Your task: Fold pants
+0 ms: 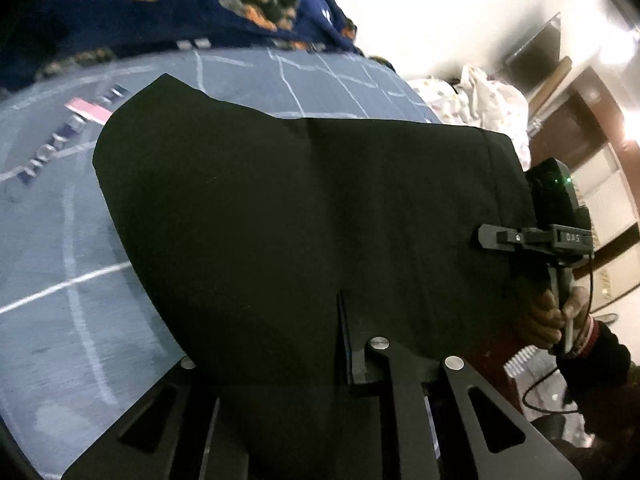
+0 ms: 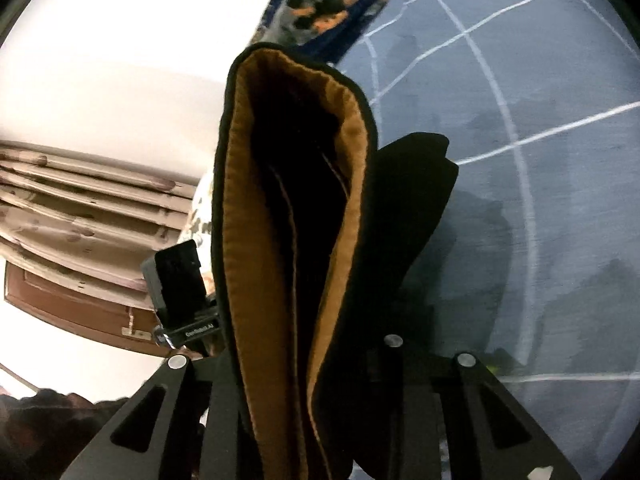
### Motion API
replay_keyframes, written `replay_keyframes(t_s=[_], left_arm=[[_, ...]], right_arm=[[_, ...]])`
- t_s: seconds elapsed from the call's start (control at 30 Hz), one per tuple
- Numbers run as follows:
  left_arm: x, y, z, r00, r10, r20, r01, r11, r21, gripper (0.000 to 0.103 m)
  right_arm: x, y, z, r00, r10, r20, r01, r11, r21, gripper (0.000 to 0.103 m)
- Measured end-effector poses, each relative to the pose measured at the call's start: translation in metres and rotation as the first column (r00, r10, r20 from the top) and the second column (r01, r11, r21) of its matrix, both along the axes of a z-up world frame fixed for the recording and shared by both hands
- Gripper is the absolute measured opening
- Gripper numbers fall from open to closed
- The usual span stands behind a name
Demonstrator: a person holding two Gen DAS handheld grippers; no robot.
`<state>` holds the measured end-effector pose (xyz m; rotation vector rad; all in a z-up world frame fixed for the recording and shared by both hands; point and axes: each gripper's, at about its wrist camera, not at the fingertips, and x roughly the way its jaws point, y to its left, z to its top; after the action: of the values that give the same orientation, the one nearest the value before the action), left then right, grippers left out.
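Note:
Black pants (image 1: 304,208) hang lifted over a grey-blue bedsheet (image 1: 48,240) with white lines. My left gripper (image 1: 308,360) is shut on their near edge at the bottom of the left wrist view, and the cloth drapes over its left finger. At the right edge of the pants, my right gripper (image 1: 486,236) pinches the fabric, with a hand (image 1: 556,316) holding its grip. In the right wrist view the waistband's tan lining (image 2: 236,240) gapes open, and the pants (image 2: 360,280) run down between the fingers of the right gripper (image 2: 304,380). The left gripper's camera housing (image 2: 176,288) shows behind the cloth.
A dark blue blanket (image 1: 180,4) with orange and grey patches lies along the far side of the bed. A white printed cloth pile (image 1: 488,104) sits at the far right. Brown wooden furniture (image 1: 592,120) stands beyond it. Beige pleated curtains (image 2: 80,208) hang on the left.

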<state>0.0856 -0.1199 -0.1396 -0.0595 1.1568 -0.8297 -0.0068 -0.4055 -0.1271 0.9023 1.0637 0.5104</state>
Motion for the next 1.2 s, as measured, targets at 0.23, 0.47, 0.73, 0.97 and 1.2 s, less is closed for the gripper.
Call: replay_keyframes(t_s=[0.23, 0.47, 0.73, 0.97, 1.2], left_arm=[[-0.001, 0.037, 0.030, 0.990, 0.109, 0.095, -0.113, 0.993, 0.038, 0.014], [0.000, 0.073, 0.049, 0.959, 0.225, 0.175, -0.237, 0.970, 0.049, 0.014], [0.003, 0.105, 0.064, 0.920, 0.303, 0.248, -0.325, 0.944, 0.055, 0.014], [0.009, 0.128, 0.069, 0.894, 0.331, 0.301, -0.367, 0.927, 0.071, 0.014], [0.029, 0.145, 0.066, 0.878, 0.352, 0.323, -0.397, 0.914, 0.082, 0.014]], right_arm=[[0.022, 0.040, 0.007, 0.999, 0.027, 0.043, -0.029, 0.999, 0.043, 0.025], [0.054, 0.083, 0.013, 0.996, 0.067, 0.065, -0.071, 0.995, 0.067, 0.025], [0.073, 0.122, 0.023, 0.991, 0.104, 0.084, -0.109, 0.992, 0.061, 0.025], [0.090, 0.143, 0.025, 0.987, 0.132, 0.096, -0.138, 0.989, 0.049, 0.025], [0.112, 0.163, 0.020, 0.985, 0.143, 0.093, -0.147, 0.988, 0.043, 0.025]])
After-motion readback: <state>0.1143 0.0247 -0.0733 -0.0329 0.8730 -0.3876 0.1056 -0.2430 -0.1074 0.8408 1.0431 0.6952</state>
